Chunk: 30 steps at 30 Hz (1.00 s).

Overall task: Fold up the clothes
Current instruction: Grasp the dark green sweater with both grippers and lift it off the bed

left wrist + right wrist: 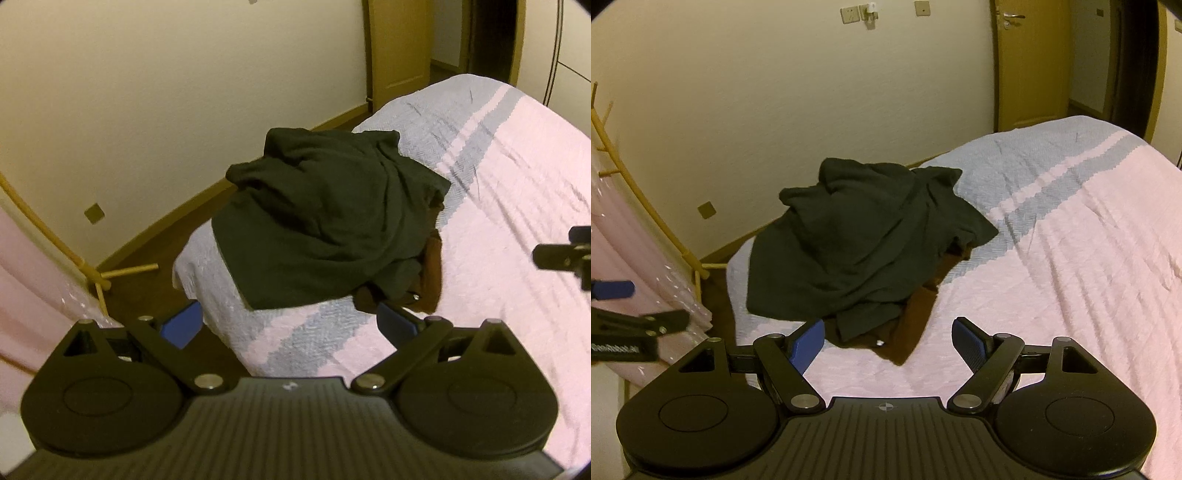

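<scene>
A crumpled dark green garment (325,218) (857,240) lies heaped near the corner of the bed. A brown garment (432,273) (916,325) pokes out from beneath it on the near side. My left gripper (290,323) hangs open just short of the heap, blue pads wide apart, holding nothing. My right gripper (888,345) is also open, above the bedspread right in front of the brown cloth. The right gripper's tip shows at the right edge of the left wrist view, and the left gripper (613,290) at the left edge of the right wrist view.
The bed (517,192) (1071,240) carries a pink bedspread with blue-grey stripes. A cream wall runs behind it with a strip of dark floor (147,273) between. A bamboo rack (96,277) (690,258) with pink cloth stands left. A wooden door (1030,62) is at the back.
</scene>
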Motion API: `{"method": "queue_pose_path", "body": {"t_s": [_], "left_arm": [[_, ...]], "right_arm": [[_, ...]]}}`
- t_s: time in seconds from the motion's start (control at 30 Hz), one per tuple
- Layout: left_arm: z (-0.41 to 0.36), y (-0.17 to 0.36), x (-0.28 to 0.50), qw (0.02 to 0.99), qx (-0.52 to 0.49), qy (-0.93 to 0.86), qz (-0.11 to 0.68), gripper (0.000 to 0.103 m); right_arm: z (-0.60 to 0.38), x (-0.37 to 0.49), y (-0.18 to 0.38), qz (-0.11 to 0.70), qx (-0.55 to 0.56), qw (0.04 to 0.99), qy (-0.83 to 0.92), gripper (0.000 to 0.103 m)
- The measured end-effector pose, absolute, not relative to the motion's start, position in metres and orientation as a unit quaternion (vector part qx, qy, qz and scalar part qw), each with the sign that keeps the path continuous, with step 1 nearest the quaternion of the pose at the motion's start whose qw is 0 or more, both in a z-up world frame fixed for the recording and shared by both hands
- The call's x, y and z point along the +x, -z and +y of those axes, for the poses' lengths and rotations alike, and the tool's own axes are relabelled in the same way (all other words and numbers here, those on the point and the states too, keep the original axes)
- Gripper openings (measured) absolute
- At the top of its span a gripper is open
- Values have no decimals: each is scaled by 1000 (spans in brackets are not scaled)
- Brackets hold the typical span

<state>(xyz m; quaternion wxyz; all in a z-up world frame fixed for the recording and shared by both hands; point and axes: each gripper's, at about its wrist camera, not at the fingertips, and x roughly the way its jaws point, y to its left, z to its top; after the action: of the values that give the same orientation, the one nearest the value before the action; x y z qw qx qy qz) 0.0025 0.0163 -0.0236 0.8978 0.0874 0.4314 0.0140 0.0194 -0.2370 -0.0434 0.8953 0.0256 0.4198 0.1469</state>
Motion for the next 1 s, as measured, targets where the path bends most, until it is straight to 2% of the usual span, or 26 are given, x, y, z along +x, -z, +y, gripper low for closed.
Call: {"method": "queue_pose_path", "body": {"t_s": [0.17, 0.5, 0.73, 0.8, 0.93, 1.0], "left_arm": [[25, 44, 30, 893, 149, 25, 423, 99], [56, 127, 178, 864, 228, 130, 430, 99], [50, 193, 257, 816, 371, 258, 360, 97], [48, 212, 270, 795, 407, 289, 345, 93], [52, 215, 272, 784, 408, 314, 347, 86], [54, 216, 274, 778, 409, 327, 348, 74]], "right_arm": [[-236, 47, 60, 425, 24, 893, -145, 79], [-189, 144, 113, 450, -17, 884, -128, 79], [-156, 232, 167, 471, -42, 871, -130, 79], [-151, 254, 184, 477, -49, 867, -133, 79], [-145, 290, 219, 499, -55, 854, -137, 79], [-146, 299, 229, 506, -40, 849, -147, 79]]}}
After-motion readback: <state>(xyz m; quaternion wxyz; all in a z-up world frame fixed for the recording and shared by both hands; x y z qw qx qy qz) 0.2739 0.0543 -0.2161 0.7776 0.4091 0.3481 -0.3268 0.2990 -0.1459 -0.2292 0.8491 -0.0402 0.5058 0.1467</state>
